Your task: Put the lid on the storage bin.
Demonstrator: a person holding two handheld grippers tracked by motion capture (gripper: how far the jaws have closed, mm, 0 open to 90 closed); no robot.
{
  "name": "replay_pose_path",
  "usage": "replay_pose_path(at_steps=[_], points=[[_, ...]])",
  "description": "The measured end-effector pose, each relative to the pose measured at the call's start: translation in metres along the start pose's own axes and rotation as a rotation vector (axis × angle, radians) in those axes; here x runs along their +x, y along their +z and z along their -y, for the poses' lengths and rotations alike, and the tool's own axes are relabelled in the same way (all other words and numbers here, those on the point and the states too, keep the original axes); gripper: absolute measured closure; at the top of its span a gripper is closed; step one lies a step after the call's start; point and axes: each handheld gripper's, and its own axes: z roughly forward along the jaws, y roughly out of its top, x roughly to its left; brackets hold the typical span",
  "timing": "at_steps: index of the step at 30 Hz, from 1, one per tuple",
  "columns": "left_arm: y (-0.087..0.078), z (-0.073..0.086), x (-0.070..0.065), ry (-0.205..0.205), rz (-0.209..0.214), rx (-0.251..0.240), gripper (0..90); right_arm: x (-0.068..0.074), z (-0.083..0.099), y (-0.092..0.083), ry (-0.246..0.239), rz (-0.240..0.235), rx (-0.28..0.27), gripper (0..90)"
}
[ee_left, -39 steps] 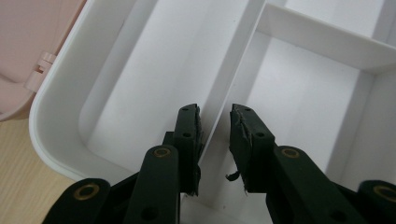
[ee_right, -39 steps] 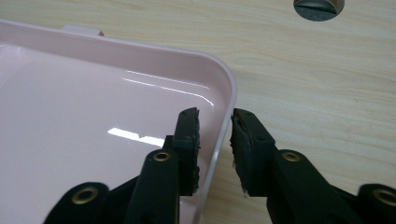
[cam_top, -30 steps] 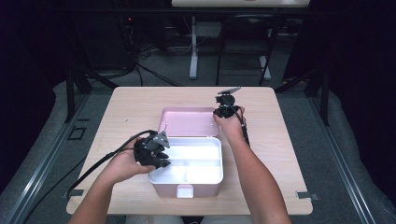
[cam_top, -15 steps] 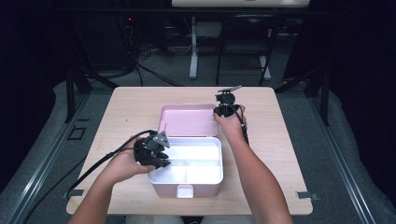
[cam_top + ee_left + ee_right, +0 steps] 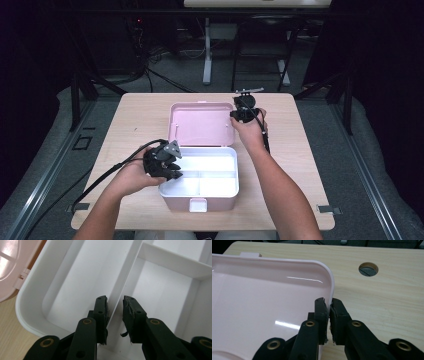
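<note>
Honestly looks barely started on closing up: right tool (image 5: pixel 328 302) clamped on the rim of the pink lid (image 5: pixel 200 125), swung open behind the white tray (image 5: pixel 30 302) mid-table (image 5: pixel 140 115), left tool (image 5: pixel 115 301) straddling a divider (image 5: pixel 125 277), can't tell if pinching, swinging shut left to do.

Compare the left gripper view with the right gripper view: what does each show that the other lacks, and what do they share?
Left gripper view: the white tray of the box, with the left tool set astride a thin white divider wall; whether the pads press on it I cannot tell.

Right gripper view: the right tool pinching the rim of the open pink lid, and a round hole in the wooden table.

Both share black jaws, some pink lid and some wood surface.
</note>
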Motion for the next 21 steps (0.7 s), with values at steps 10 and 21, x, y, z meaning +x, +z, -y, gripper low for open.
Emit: replay_pose_path(at_steps=[10, 21], points=[[0.0, 0.0, 0.001, -0.004, -0.002, -0.007, 74.6, 0.002, 0.0, -0.026, -0.04, -0.033, -0.076, 85.6], [0.0, 0.0, 0.001, -0.004, -0.003, -0.007, 74.7, 0.005, 0.007, -0.054, -0.069, -0.066, -0.162, 86.5]])
